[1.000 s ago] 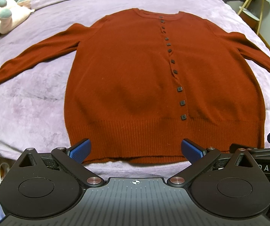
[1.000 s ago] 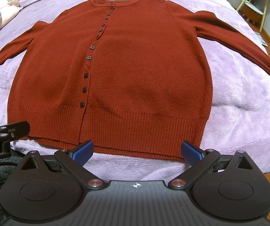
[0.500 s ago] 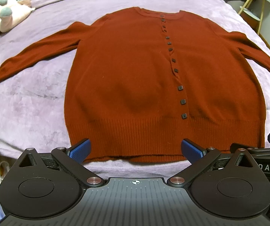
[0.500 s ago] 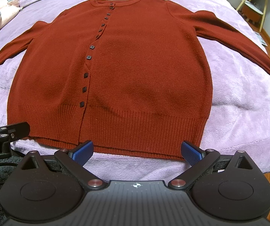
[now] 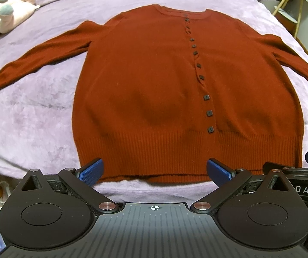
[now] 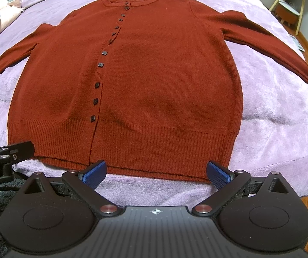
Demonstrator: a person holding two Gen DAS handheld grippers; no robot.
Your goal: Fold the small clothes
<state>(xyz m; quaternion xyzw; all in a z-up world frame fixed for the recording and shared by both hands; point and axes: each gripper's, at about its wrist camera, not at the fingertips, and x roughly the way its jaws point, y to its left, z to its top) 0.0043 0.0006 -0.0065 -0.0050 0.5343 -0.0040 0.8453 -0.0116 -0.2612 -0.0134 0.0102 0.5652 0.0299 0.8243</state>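
Both tools hang just short of the hem with nothing in them: the left tool has its blue-padded fingers spread wide apart, and the right tool stands the same way, empty.

Ahead of them the rust-red knitted cardigan with small dark square buttons lies flat and face up on the bed, buttoned down the front, neckline at the far end, ribbed hem nearest the tools. Its two long sleeves are stretched out to either side; the left sleeve runs far out over the cover, the right sleeve reaches toward the bed's edge.

As a judgement, the knit is soft, limp and fairly light, with no stiffness of its own: lifted at one point it would sag and drag the rest along. It should not slip between the ridged pads, but a shallow pinch may take only the top layer. The ribbed hem corners and the cuffs look the firmest places to grip, and the shoulder seams would serve for turning a sleeve inward. The buttons are best avoided.

Beneath it is the lilac plush bed cover, whose nap will probably cling to the wool. A pale pink stuffed toy with grey patches sits well apart at the far left corner. No container shows in either view.
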